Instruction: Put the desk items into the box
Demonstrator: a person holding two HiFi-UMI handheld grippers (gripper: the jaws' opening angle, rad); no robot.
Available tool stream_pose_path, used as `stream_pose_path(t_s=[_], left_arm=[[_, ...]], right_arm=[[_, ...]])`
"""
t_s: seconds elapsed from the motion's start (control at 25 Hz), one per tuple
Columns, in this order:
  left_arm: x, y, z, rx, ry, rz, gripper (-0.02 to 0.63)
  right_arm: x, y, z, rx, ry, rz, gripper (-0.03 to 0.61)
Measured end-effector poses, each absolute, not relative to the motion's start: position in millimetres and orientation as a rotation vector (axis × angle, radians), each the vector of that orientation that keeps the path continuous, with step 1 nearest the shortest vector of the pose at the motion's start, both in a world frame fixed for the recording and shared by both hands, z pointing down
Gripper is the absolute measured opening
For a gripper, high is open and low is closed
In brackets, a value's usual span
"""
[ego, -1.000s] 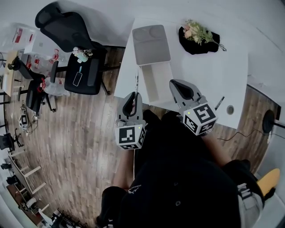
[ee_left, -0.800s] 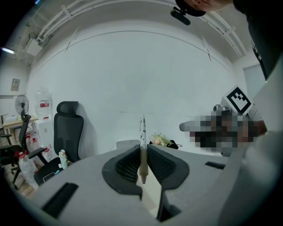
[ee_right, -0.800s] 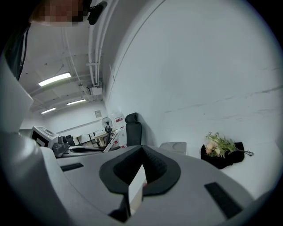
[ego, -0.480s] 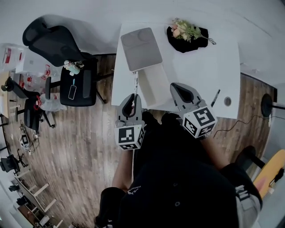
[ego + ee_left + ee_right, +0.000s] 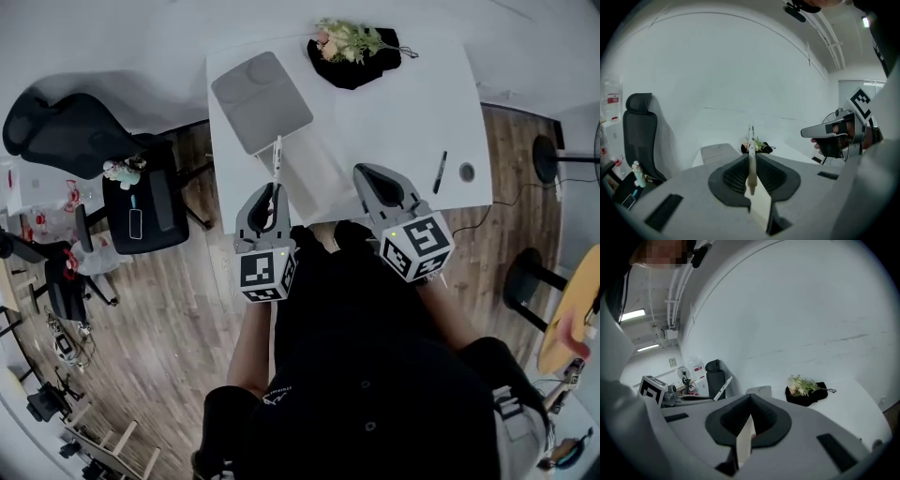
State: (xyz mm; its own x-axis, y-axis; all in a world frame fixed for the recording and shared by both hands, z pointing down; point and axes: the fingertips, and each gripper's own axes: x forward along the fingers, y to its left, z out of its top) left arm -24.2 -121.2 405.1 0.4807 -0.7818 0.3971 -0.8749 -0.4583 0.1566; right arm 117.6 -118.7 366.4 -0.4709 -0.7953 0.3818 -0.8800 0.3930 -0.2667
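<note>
My left gripper [image 5: 271, 191] is shut on a white pen [image 5: 277, 156], which sticks out past the jaw tips over the desk's near edge. The left gripper view shows the pen [image 5: 751, 143] upright between my closed jaws [image 5: 751, 158]. An open box lies just ahead: grey lid [image 5: 261, 101] flipped back, pale tray [image 5: 317, 176] beside the pen tip. My right gripper [image 5: 366, 173] hovers over the desk's front edge with its jaws together and nothing held [image 5: 750, 398]. A black pen [image 5: 439, 172] lies on the white desk [image 5: 403, 112] to its right.
A black cloth with a sprig of flowers [image 5: 352, 47] sits at the desk's far edge. A round cable hole [image 5: 466, 172] is near the black pen. A black office chair [image 5: 56, 131] and a stool [image 5: 141, 206] stand left of the desk on the wooden floor.
The head view has swung, so the desk and box now sit further left and higher in the picture. Both grippers keep their pose; the white pen stays in the left one.
</note>
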Motion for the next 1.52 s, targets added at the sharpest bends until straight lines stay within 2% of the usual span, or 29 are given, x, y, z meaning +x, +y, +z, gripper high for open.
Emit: stream_pose_path(t_s=[0.4,1.12,1.52], left_arm=[[-16,-148,442,2.338,-1.254,0.420,0.055],[28,-141,555,2.136,-1.090,0.694,0.055],[37,-134,604,1.905,-1.084,0.681,0.055]], right_arm=[[119,-120,374,1.641,-2.344,0.677,-0.002],[151,-99,400,1.786,-2.179,0.778,-0.002],[171,-90,420,1.816,-2.124,0.845,-0.002]])
